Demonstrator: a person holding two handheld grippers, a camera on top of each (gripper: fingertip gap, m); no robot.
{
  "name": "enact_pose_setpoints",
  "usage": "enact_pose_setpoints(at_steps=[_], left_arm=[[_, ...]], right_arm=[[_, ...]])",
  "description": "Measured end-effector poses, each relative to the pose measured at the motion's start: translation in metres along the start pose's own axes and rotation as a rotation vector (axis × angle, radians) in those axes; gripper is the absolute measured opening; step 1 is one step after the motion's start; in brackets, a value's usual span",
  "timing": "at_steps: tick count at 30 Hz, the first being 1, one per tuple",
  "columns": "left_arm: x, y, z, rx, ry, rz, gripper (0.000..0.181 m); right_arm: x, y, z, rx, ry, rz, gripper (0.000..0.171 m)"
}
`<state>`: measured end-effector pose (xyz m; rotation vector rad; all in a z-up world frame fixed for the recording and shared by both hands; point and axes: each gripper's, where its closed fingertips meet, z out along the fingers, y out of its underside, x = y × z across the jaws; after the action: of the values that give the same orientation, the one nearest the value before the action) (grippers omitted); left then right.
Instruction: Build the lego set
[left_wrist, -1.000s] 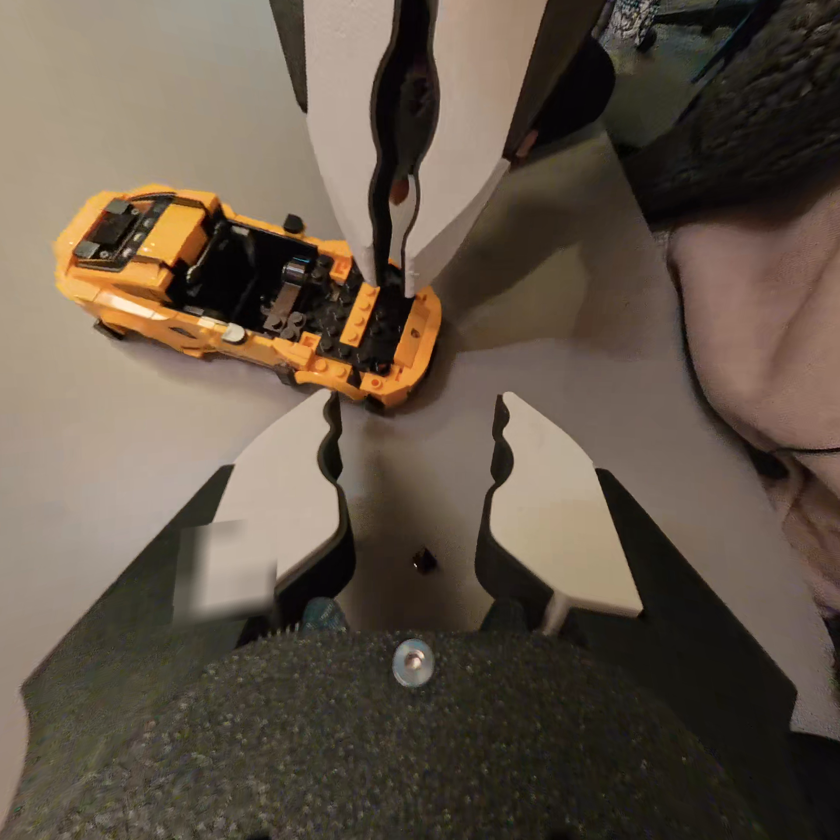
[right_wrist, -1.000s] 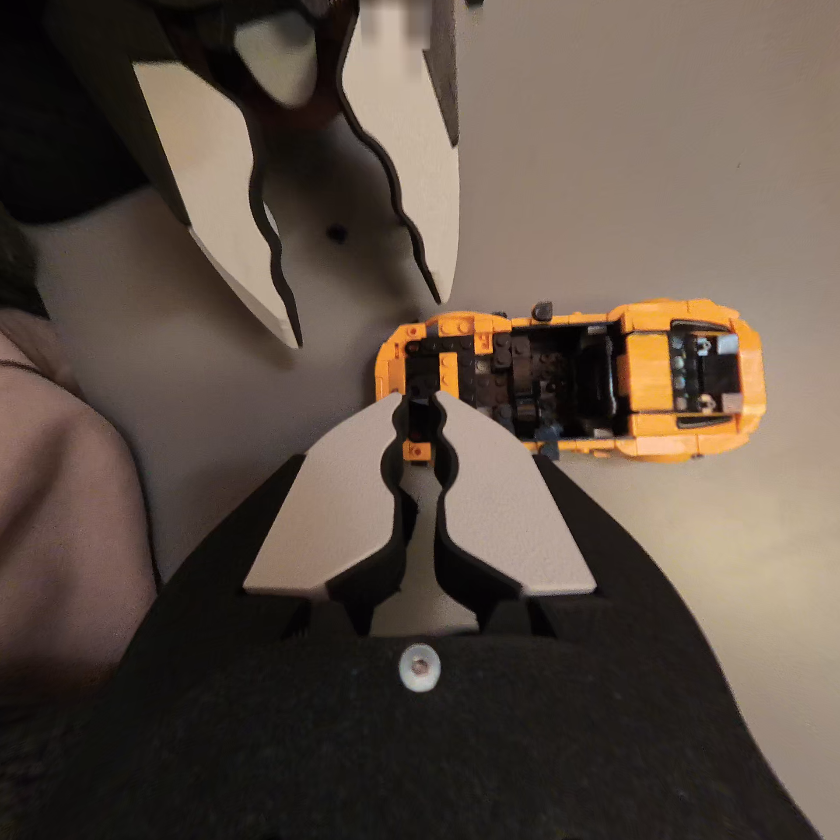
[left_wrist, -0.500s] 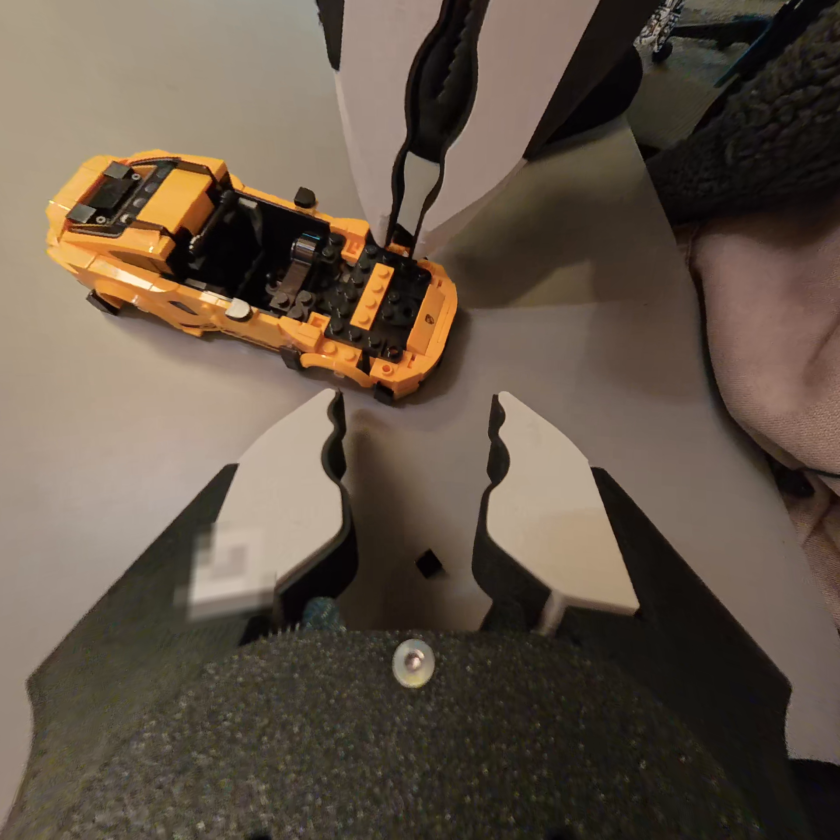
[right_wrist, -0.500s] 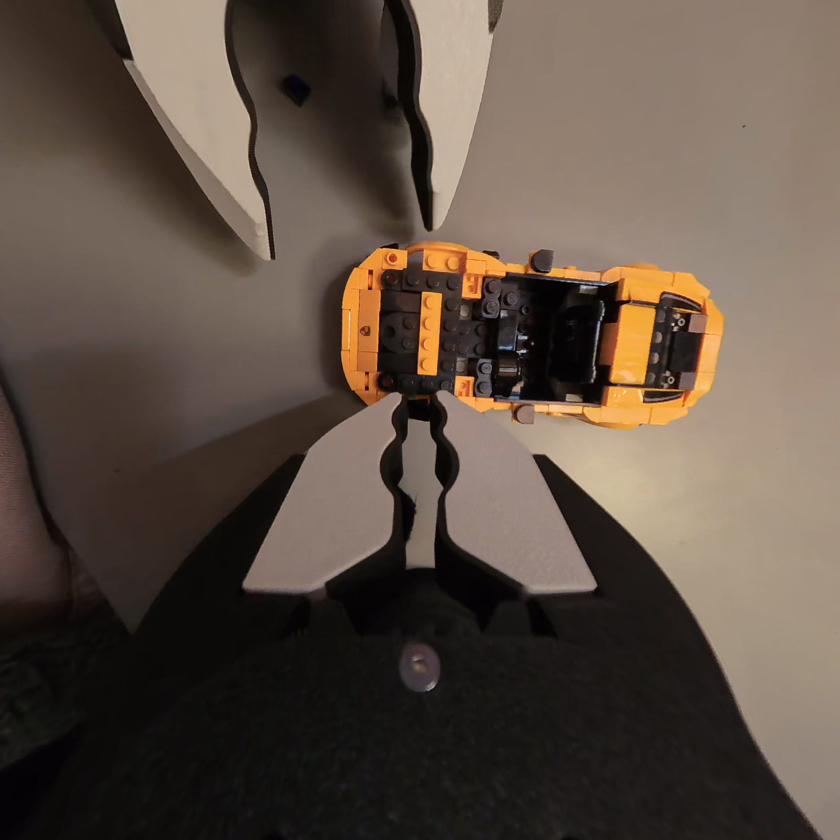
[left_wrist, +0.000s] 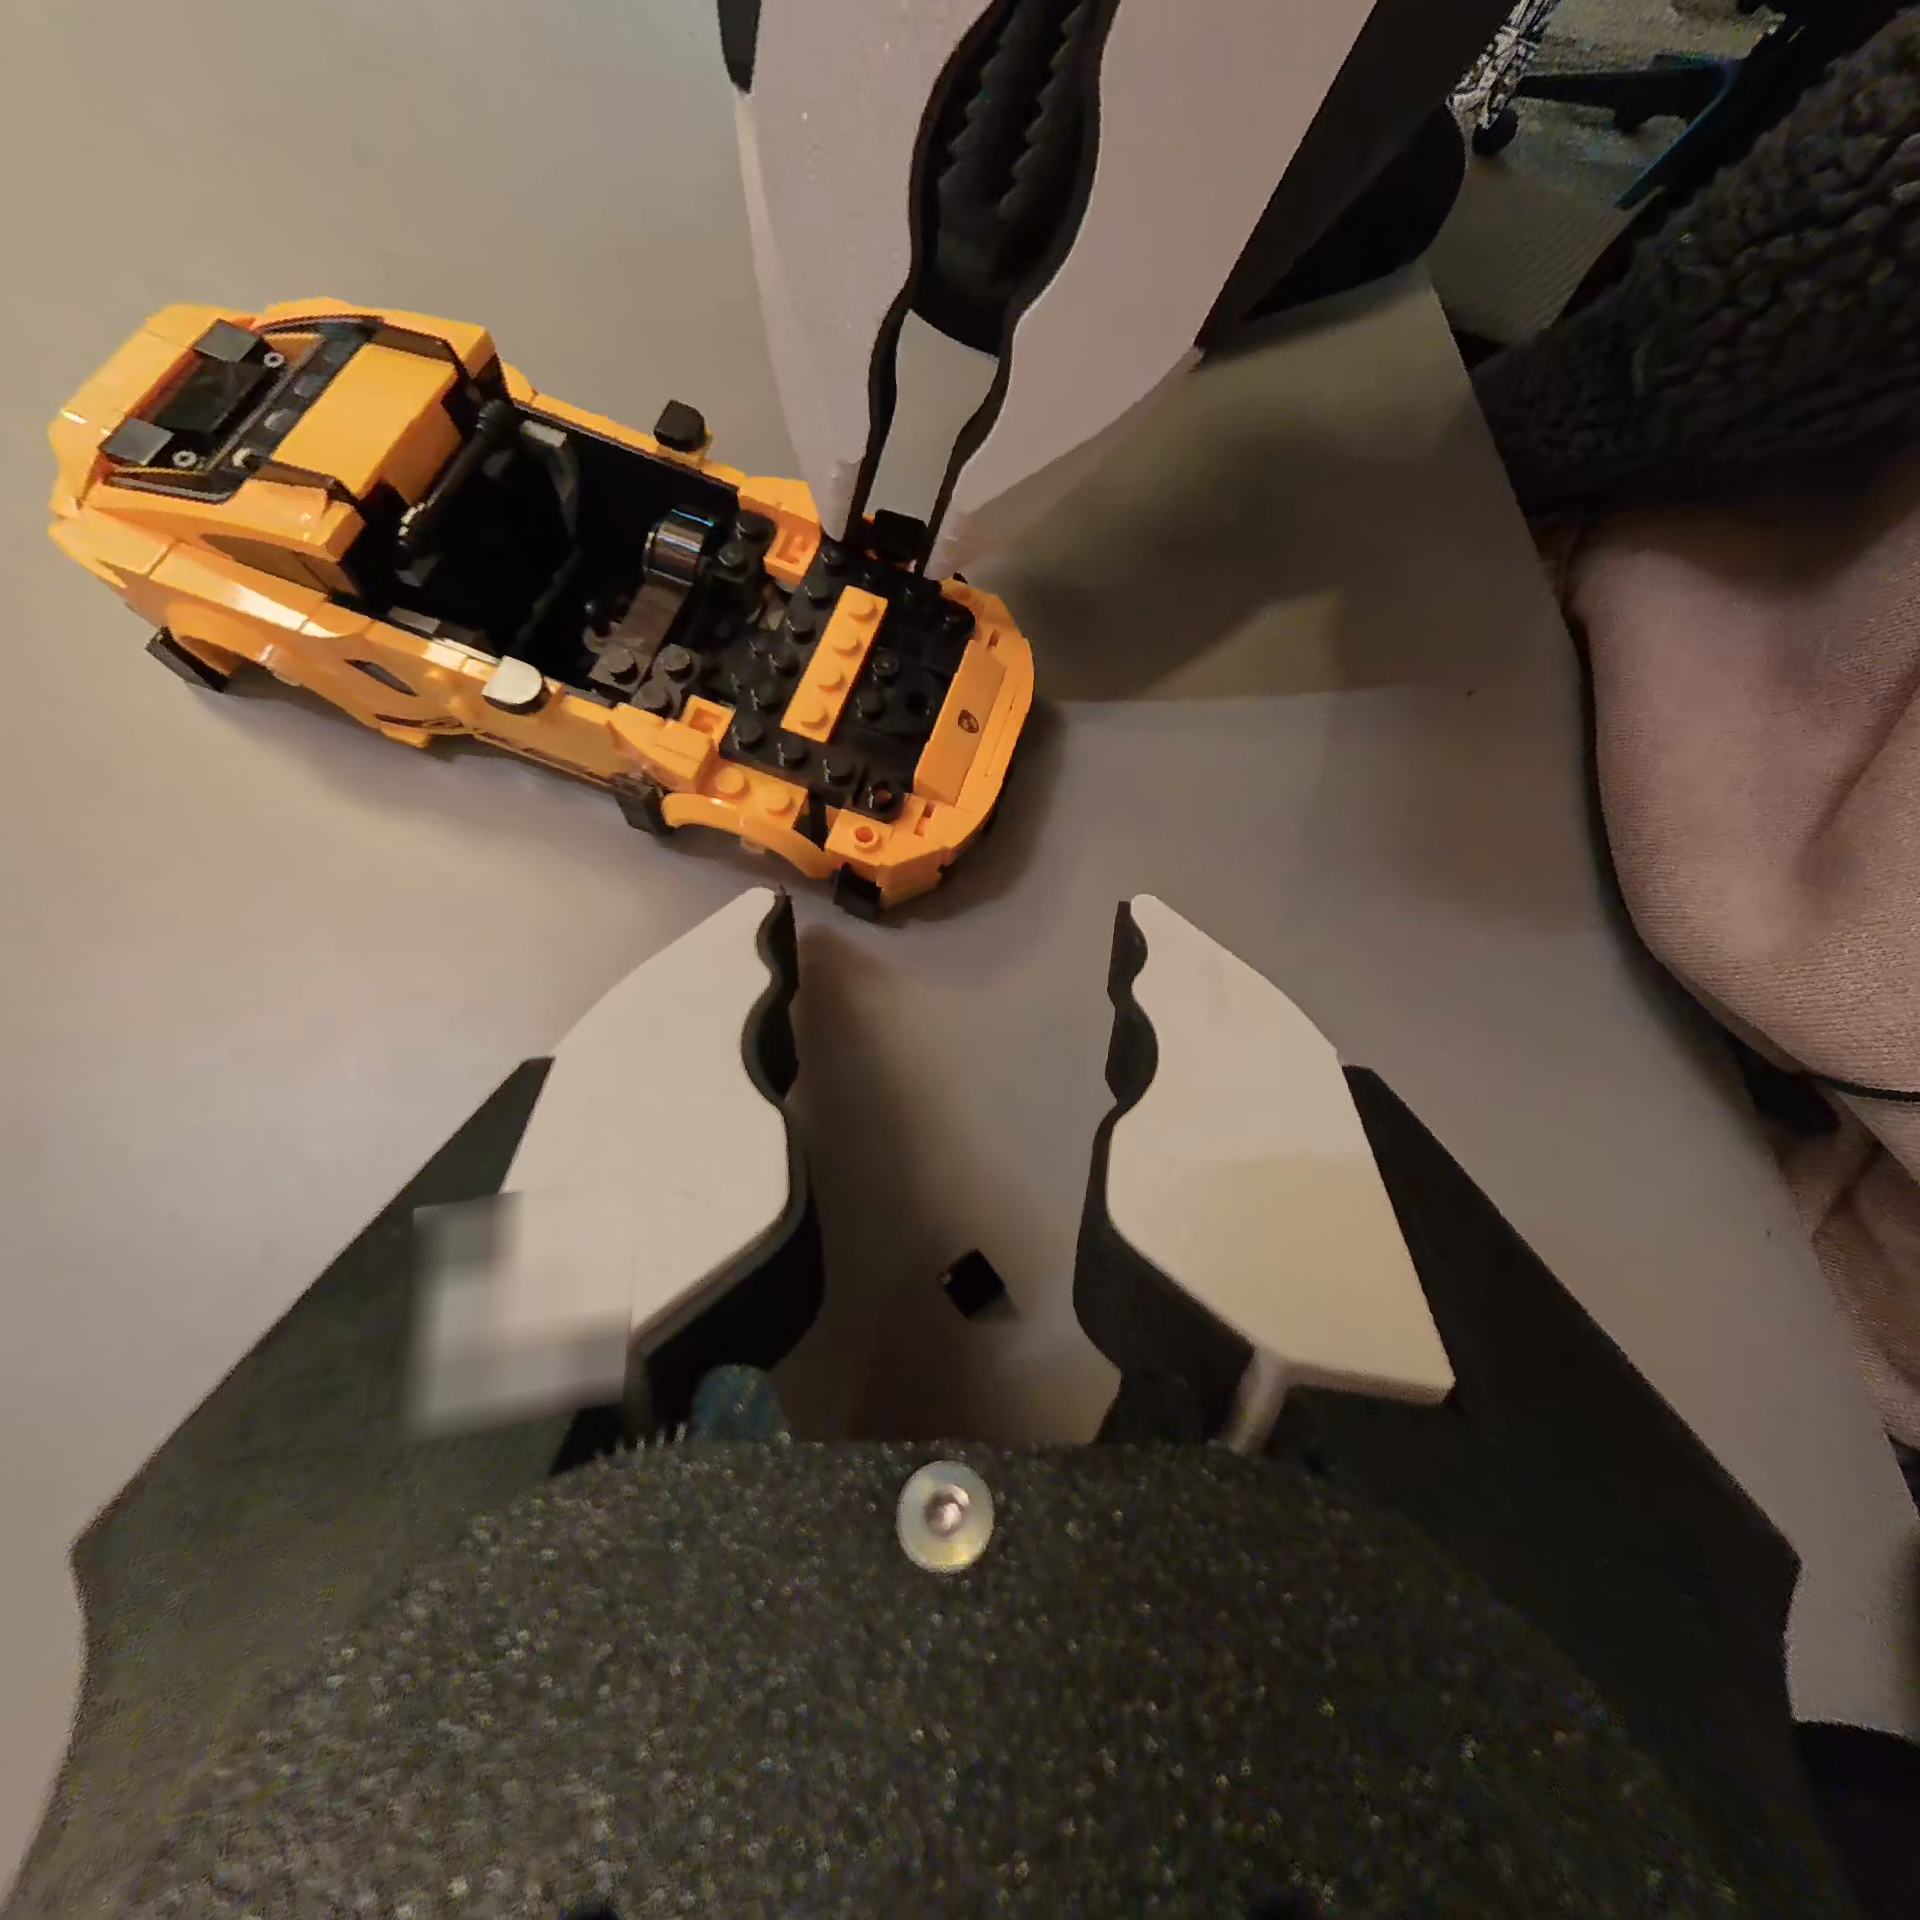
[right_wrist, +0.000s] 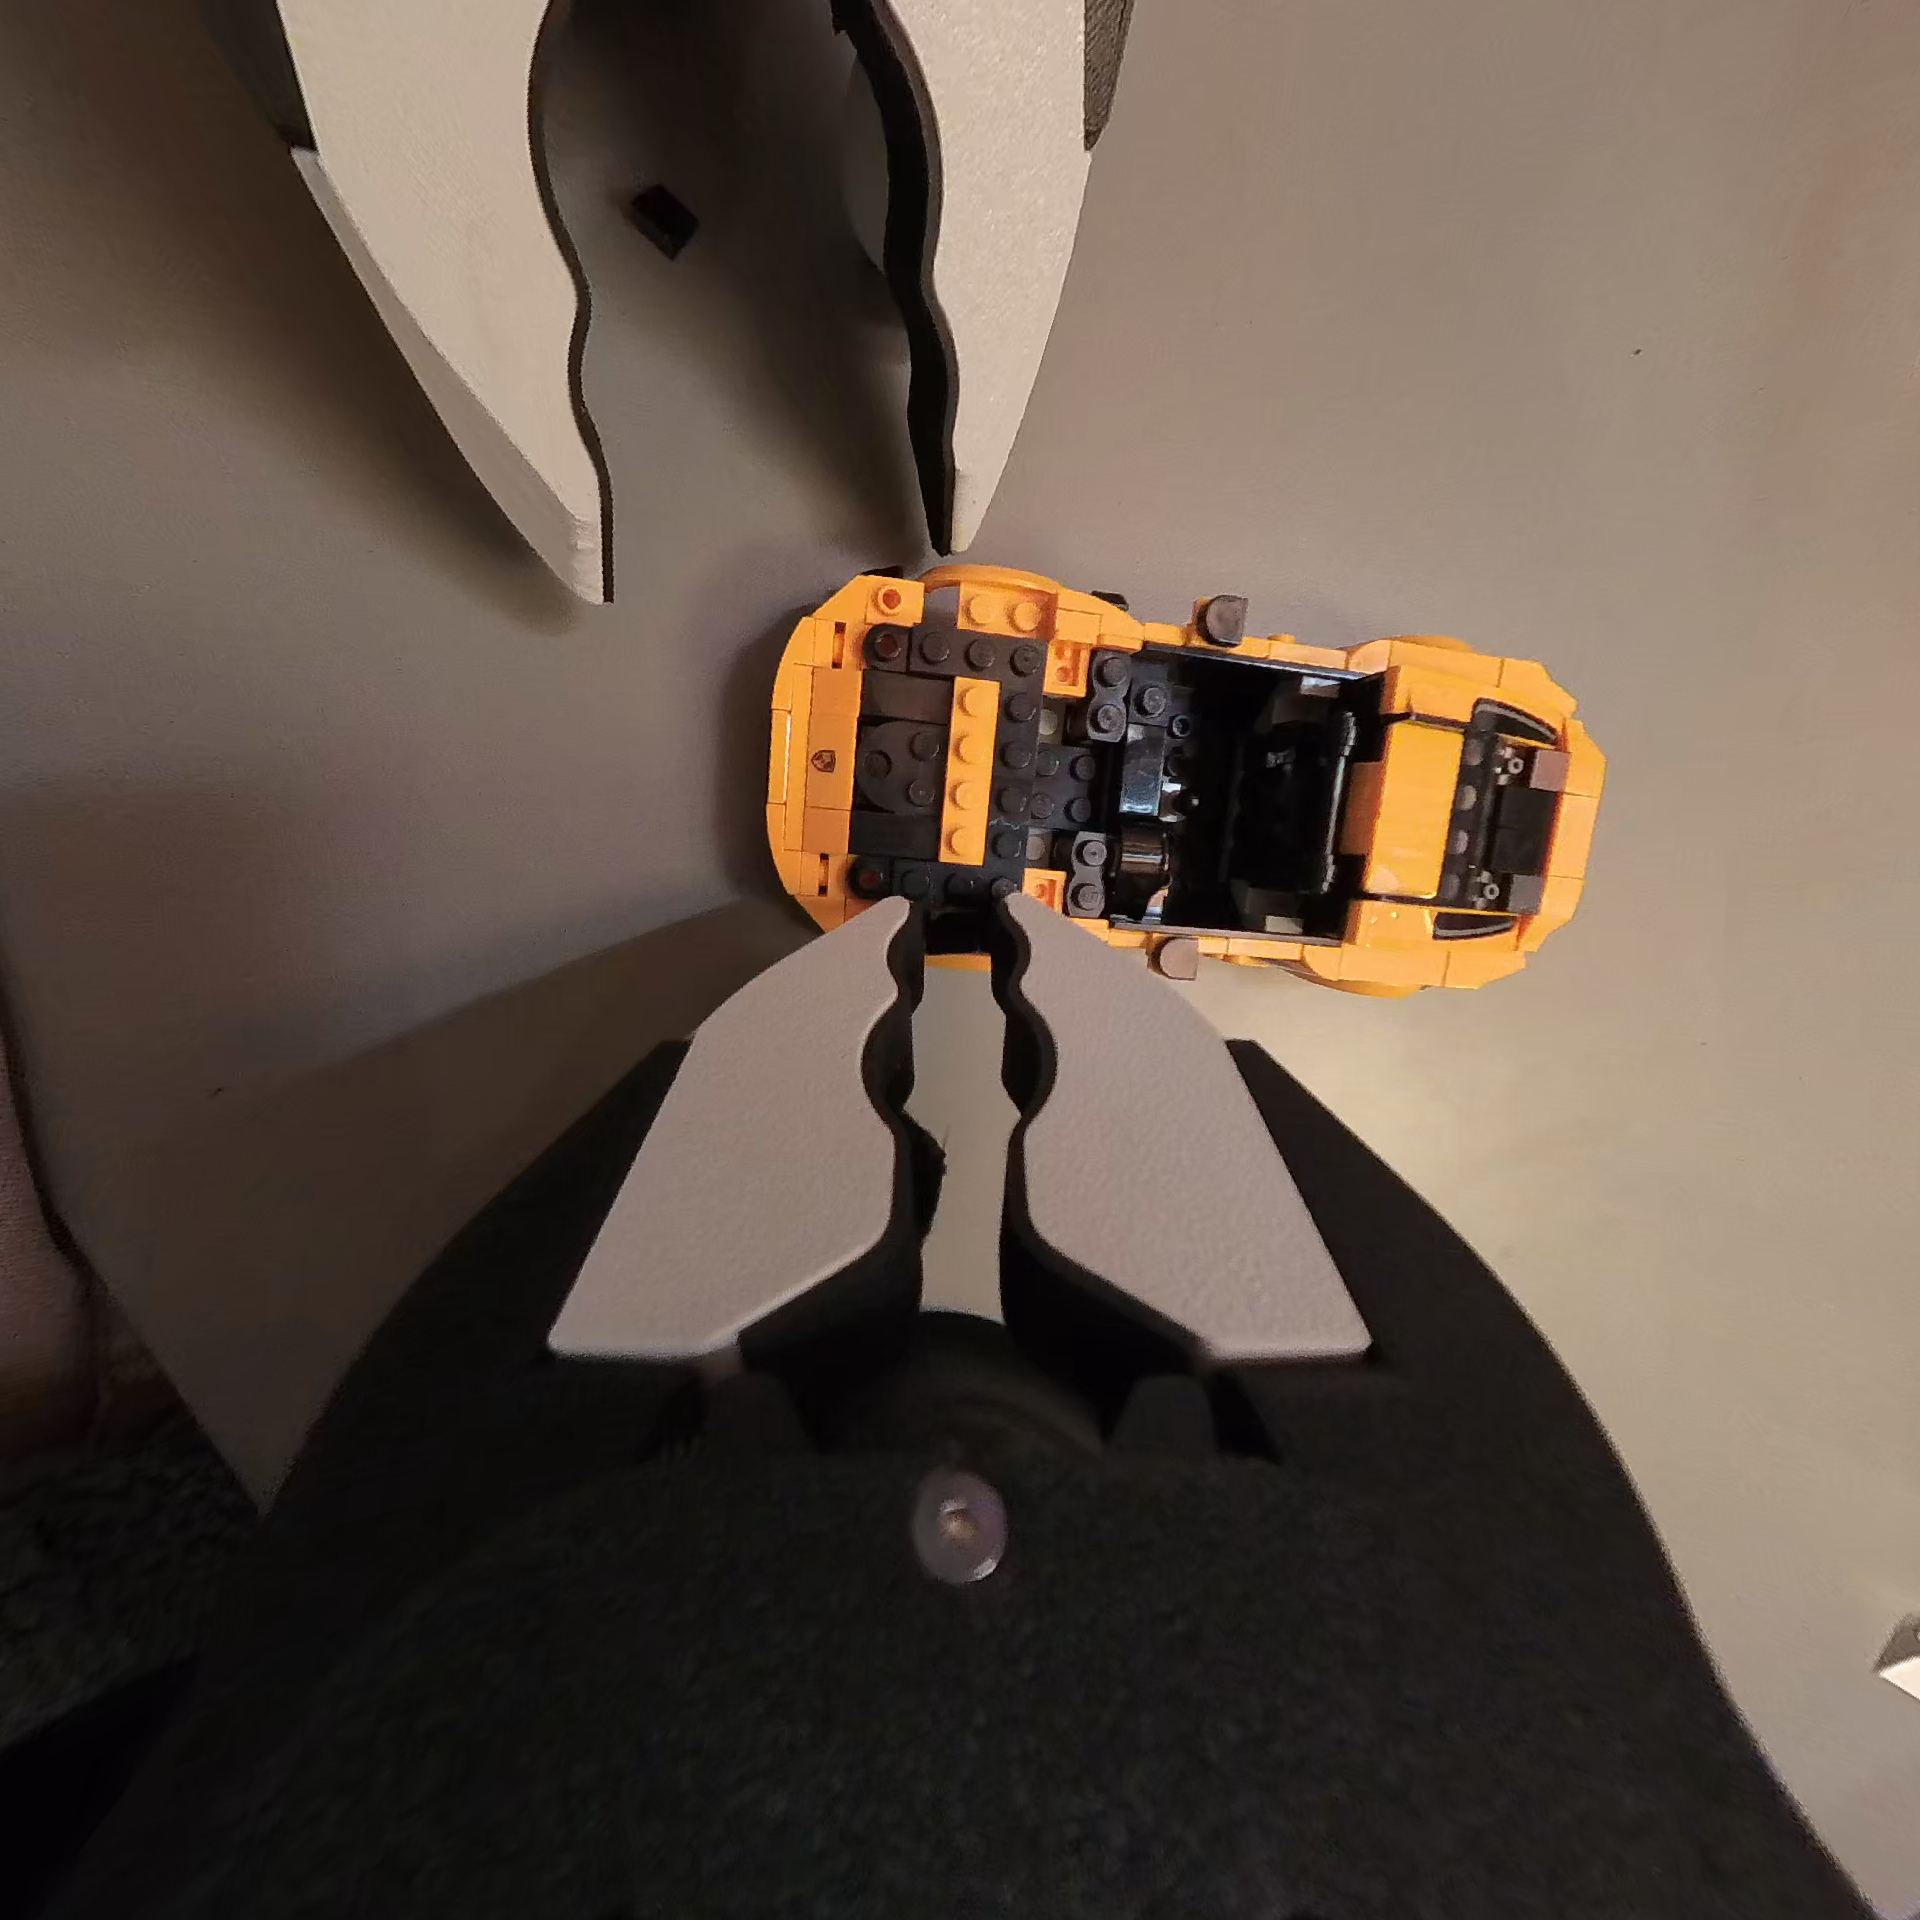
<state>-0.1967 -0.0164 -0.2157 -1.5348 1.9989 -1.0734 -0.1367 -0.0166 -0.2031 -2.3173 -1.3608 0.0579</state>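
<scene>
The half-built orange brick car with black studded innards (left_wrist: 540, 623) lies on the plain grey tabletop (left_wrist: 312, 1039), set in from the edge where a person's pinkish garment (left_wrist: 1766, 831) shows. Its nose points towards that edge. The step in hand looks like work on the bonnet: a narrow orange plate (left_wrist: 831, 665) sits across the black studs there, but most of them are not yet covered.

The right tongs (right_wrist: 956, 909) are nearly closed, with a slim gap between them. Their tips stand on either side of a small black piece at the car's flank (left_wrist: 899, 535). I cannot tell whether they are squeezing it or only straddling it. The left tongs (left_wrist: 951, 904) are wide open and empty, just off the car's front corner.

A tiny loose black brick (left_wrist: 971, 1283) rests on the tabletop between the left tongs' arms, well back from their tips. It is probably the next part. Fetching it would mean drawing the left tongs back and lowering them squarely, because so small a piece could easily skid away.

No box or tray is in view. The only hollow is the car's open black cabin (right_wrist: 1226, 779), which holds dark fitted parts that are hard to make out.
</scene>
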Motion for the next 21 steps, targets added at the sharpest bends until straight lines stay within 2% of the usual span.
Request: enact_pose_setpoints(at_steps=[21], left_arm=[[-0.0001,0.0008,-0.0006,0.002,0.008,-0.014,0.055]], right_arm=[[0.0035,-0.0038,-0.001,0.148,0.095,-0.103,0.022]])
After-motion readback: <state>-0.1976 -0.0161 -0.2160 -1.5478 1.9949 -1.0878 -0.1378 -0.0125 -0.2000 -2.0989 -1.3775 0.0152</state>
